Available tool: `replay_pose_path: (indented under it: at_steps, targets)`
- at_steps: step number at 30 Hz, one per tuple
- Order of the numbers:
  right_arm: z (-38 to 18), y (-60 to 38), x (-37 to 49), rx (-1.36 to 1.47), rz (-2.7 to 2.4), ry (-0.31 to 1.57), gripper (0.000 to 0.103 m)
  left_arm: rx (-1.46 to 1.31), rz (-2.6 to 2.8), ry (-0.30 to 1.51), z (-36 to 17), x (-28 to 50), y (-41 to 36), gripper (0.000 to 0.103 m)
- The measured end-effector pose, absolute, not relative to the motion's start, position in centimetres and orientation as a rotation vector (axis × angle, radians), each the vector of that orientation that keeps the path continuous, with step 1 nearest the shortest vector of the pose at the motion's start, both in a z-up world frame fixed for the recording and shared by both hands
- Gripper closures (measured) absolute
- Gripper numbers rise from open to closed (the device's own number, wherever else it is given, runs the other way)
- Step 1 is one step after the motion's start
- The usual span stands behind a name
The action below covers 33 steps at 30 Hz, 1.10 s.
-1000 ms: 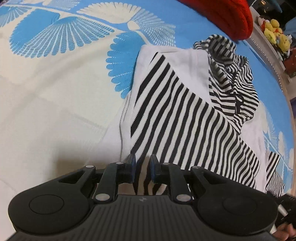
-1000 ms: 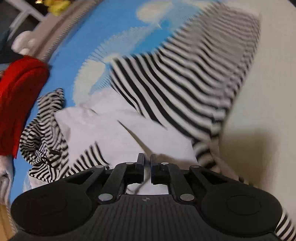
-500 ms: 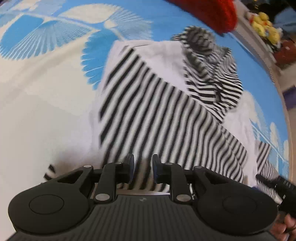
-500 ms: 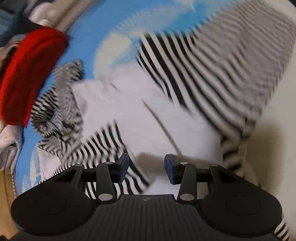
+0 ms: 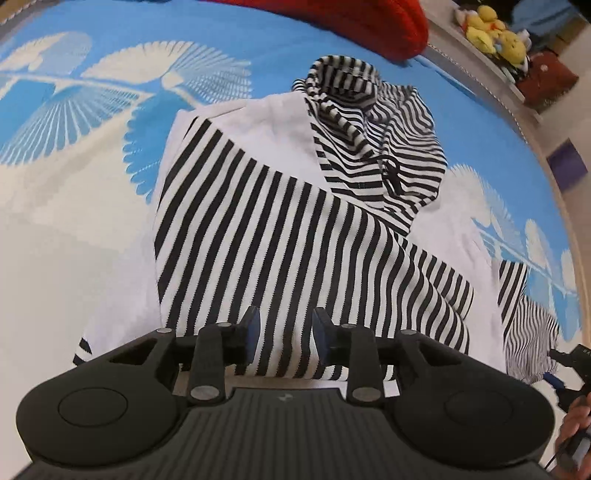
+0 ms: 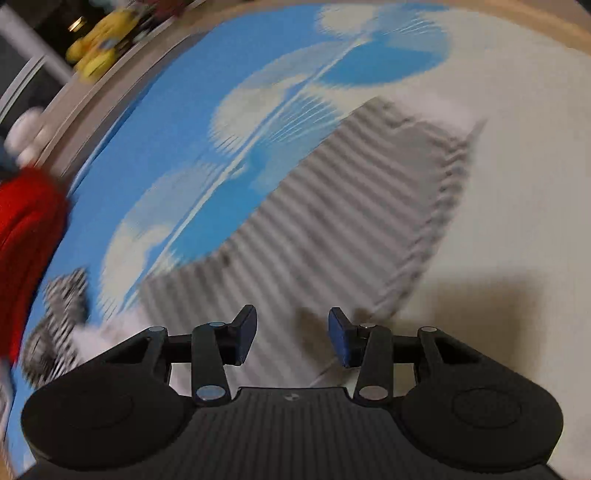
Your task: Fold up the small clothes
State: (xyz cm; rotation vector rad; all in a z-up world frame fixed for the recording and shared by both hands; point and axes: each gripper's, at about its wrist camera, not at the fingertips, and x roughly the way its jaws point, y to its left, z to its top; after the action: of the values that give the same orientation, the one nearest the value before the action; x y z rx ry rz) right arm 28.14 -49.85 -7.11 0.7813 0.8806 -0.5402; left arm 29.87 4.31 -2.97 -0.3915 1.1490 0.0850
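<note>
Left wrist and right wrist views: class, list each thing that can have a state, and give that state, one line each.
Striped garment: partly folded, lying on the bedspread, hood bunched at the far end.
Left gripper: jaws opening, nothing pinched, over the garment's near edge.
Right gripper: open, empty, view blurred.
Red cushion: lying on the bedspread's far edge.

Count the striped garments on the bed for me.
1 for certain: the striped shirt under the left tool. The finer-striped bunch behind it could be a second garment.

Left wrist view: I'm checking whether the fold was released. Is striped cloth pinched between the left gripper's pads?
No. The left gripper has a clear gap between its opening jaws, and the striped garment lies flat beneath them.
</note>
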Motion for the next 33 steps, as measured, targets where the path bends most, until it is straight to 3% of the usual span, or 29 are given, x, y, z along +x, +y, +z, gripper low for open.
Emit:
replay_pose_path:
  at_steps: [9,31,33]
  targets:
    - [-9.5,-58.3,25.5,0.874,-0.685,0.789,0.058,-0.387,0.087,1.136,-2.7,30.0,4.1,0.069]
    - [-11.2,-58.5,25.8,0.885,-0.716,0.730,0.063,-0.359,0.076,1.139,-2.9,30.1,3.4,0.069]
    - [-11.3,-58.5,25.8,0.880,-0.718,0.727,0.068,-0.358,0.077,1.139,-3.0,30.1,3.3,0.069]
